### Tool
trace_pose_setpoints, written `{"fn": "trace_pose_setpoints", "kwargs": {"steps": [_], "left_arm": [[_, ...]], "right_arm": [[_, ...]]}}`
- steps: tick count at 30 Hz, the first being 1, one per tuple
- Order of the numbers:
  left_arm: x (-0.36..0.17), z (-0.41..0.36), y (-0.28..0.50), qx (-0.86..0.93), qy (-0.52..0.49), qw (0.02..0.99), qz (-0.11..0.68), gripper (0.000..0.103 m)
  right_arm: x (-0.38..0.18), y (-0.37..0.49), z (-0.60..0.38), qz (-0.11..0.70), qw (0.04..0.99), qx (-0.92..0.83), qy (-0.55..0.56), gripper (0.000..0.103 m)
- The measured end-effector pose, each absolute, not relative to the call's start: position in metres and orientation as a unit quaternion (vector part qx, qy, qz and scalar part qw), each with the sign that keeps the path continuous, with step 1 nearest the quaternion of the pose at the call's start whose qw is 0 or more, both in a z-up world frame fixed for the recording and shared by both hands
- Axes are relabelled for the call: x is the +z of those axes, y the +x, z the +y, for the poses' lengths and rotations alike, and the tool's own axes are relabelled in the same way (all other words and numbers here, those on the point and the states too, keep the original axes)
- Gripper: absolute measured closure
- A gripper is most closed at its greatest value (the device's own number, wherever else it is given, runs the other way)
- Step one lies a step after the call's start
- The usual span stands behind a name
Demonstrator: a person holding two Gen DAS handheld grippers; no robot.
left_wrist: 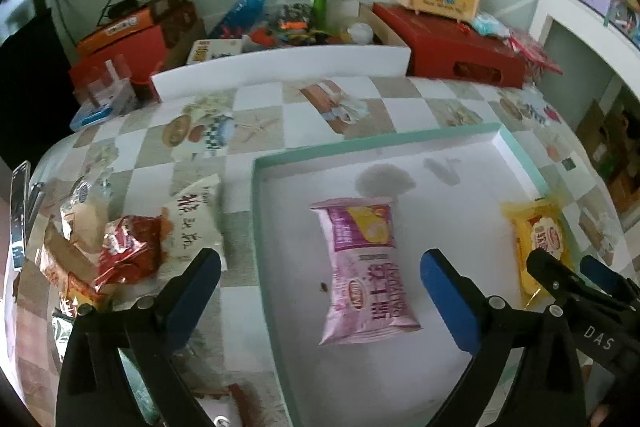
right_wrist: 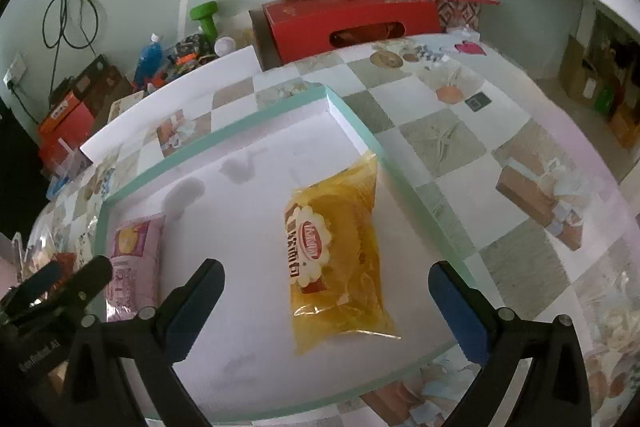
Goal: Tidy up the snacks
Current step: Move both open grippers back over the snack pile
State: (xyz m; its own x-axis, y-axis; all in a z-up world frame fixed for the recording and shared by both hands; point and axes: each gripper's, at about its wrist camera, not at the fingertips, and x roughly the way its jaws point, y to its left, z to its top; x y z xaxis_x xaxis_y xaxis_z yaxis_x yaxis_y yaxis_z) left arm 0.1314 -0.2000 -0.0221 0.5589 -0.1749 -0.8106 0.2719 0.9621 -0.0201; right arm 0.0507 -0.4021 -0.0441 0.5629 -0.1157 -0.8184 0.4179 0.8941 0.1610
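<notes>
snacks lie flat inside a shallow white tray (left_wrist: 516, 151) with a mint-green rim: a pink packet (left_wrist: 364, 267) toward 9 o'clock of the tray floor and a yellow packet (right_wrist: 340, 259) toward 3 o'clock, well apart. left gripper (left_wrist: 320, 299) stands wide open above the pink packet, pads clear of it; right gripper (right_wrist: 326, 311) likewise gapes over the yellow one (nothing held). more loose packets (left_wrist: 132, 247) sit on the checked tablecloth (right_wrist: 460, 147) beyond the tray's 9 o'clock edge.
</notes>
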Motion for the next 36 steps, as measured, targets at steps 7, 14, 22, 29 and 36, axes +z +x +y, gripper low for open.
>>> {"fn": "trace_pose_setpoints", "kwargs": {"steps": [7,14,22,29,36], "left_arm": [[-0.015,-0.182,0.123,-0.119,0.055,0.893,0.430,0.000],[-0.004,-0.156,0.112,-0.084,0.047,0.904,0.417,0.000],[0.001,-0.113,0.106,-0.034,0.027,0.906,0.421,0.000],[0.010,-0.066,0.096,0.014,0.028,0.911,0.411,0.000],[0.017,-0.011,0.091,0.025,-0.038,0.906,0.421,0.000]], "right_arm": [[-0.043,0.053,-0.392,0.446,0.869,-0.144,0.158,0.000],[-0.037,0.053,-0.367,0.443,0.877,-0.140,0.125,0.000],[-0.022,0.052,-0.334,0.415,0.895,-0.108,0.121,0.000],[-0.015,0.056,-0.308,0.409,0.900,-0.084,0.128,0.000],[-0.006,0.060,-0.277,0.408,0.903,-0.049,0.130,0.000]]}}
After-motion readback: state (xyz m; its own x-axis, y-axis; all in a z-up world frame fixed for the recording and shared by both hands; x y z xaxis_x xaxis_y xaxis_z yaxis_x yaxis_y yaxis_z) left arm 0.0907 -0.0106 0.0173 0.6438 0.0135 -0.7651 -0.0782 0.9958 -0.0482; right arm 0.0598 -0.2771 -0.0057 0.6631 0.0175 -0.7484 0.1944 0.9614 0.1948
